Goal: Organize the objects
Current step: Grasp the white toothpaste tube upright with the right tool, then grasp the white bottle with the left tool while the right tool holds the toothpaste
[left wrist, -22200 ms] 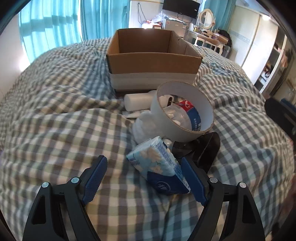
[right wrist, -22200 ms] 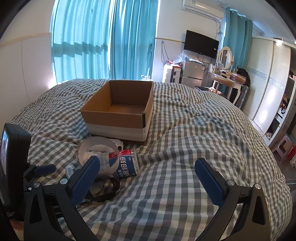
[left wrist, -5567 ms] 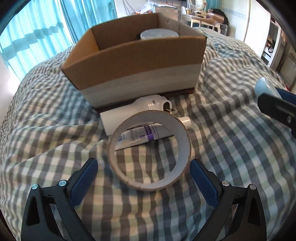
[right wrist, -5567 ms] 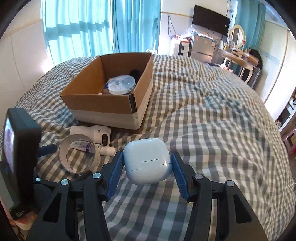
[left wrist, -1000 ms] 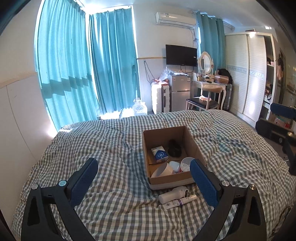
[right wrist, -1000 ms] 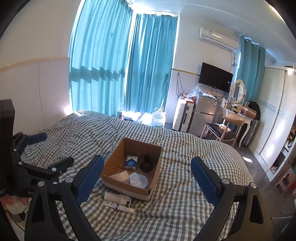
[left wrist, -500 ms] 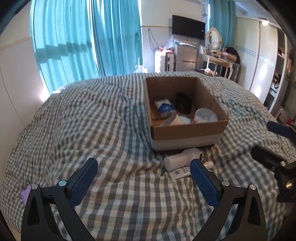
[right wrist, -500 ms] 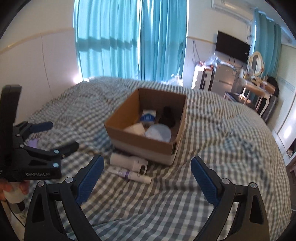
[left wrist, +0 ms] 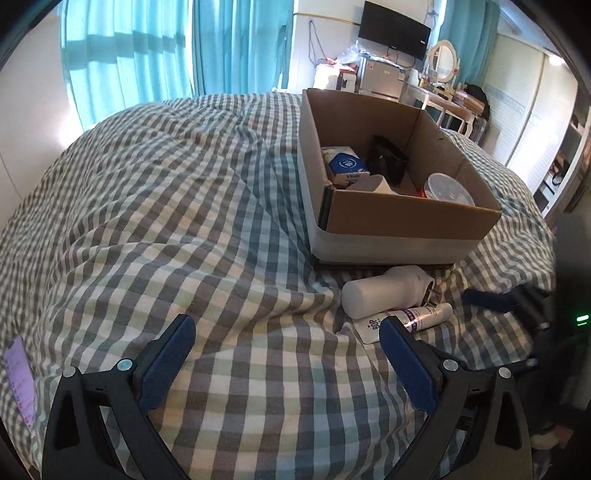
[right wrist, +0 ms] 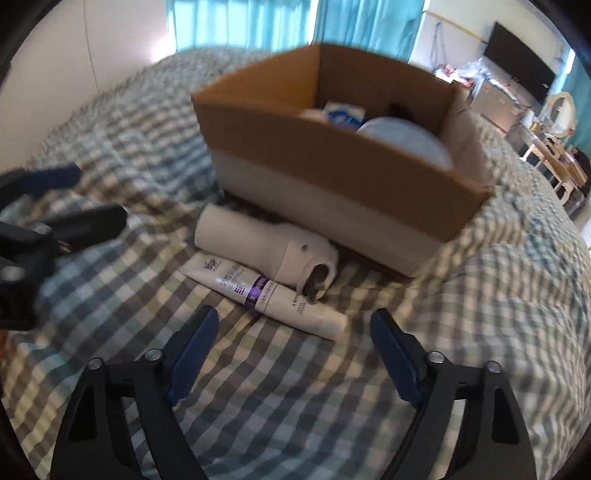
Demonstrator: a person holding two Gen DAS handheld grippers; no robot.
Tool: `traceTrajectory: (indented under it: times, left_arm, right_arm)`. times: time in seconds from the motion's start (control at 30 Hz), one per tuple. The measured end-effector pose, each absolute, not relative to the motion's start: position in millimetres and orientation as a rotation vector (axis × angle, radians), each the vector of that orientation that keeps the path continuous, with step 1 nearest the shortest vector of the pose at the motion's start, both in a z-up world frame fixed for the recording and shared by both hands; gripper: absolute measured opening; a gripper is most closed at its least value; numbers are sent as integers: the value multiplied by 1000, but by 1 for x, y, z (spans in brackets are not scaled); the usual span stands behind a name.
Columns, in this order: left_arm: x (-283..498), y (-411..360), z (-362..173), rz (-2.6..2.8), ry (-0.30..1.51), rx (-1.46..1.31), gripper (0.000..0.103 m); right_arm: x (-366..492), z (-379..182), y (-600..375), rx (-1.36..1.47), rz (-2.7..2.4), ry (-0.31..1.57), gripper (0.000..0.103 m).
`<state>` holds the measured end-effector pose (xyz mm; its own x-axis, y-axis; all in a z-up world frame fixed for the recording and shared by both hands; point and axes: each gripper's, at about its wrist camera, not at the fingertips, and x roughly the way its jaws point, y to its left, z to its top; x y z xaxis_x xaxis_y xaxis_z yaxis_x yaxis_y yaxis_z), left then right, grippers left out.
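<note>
A cardboard box (left wrist: 402, 218) (right wrist: 332, 155) stands on the checked bed and holds a blue tissue pack (left wrist: 345, 164), a black item (left wrist: 388, 162), a tape roll (left wrist: 369, 182) and a round lidded container (left wrist: 448, 189) (right wrist: 402, 140). In front of it lie a white bottle (left wrist: 384, 291) (right wrist: 266, 240) and a white-and-purple tube (left wrist: 410, 319) (right wrist: 266, 291). My left gripper (left wrist: 284, 339) is open and empty, low over the bed left of the tube. My right gripper (right wrist: 291, 328) is open and empty, just before the tube.
The checked duvet (left wrist: 184, 221) covers the whole bed. A purple card (left wrist: 18, 373) lies at its left edge. Teal curtains (left wrist: 184, 48), a TV (left wrist: 393, 24) and a dresser (left wrist: 450, 92) stand beyond the bed. The left gripper also shows in the right wrist view (right wrist: 55, 206).
Both grippers have dropped from high above the bed and moved in close to the box, bottle and tube. Both stay open and empty.
</note>
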<state>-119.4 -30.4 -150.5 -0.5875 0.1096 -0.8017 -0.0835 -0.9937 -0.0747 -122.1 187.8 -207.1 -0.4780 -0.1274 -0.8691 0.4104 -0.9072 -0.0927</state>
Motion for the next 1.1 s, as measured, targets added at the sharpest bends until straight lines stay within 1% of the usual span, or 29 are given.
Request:
traceTrajectory:
  times: [0.03,0.2,0.27,0.3,0.37,0.43,0.5,0.73,0.9,1.03,1.1]
  left_arm:
    - [-120,-31,-151,2699,-59,-1374,102]
    - [-125,-43,-155,2680,-148,-1391,102]
    - [-125,-42,-155,2680,-148,-1391,102]
    - [-124,-41,-154,2680,-144,-1391,102]
    - [-123,-42,-154,2681,-140,-1393,102]
    - [-123,-42,-154,2681,-139,-1394,102]
    - [-122,-43,-154,2682,-140,-1395,102]
    - [-120,-36,-153,2694,-73,-1410,102]
    - [-124,-18,-158,2650,49,-1431,102]
    - [-127,-2,-160,2615,121,-1431,102]
    - [-129,3,-161,2604,136,-1429,102]
  right_arm:
    - [-126,-213,185,1410,-2408,428,74]
    - [-143,-230,179,1479,-2374,437,73]
    - [-148,-234,179,1494,-2372,431,67]
    - [-148,-236,179,1499,-2372,431,59]
    - [-146,-235,178,1488,-2378,444,50]
    - [-138,-228,179,1461,-2382,447,35]
    - [-129,-221,181,1433,-2374,420,25]
    - [-96,-188,195,1368,-2408,372,22]
    - [-83,-166,232,1405,-2503,270,22]
    - [-104,-175,255,1512,-2479,177,23]
    - [-109,-182,252,1536,-2467,176,23]
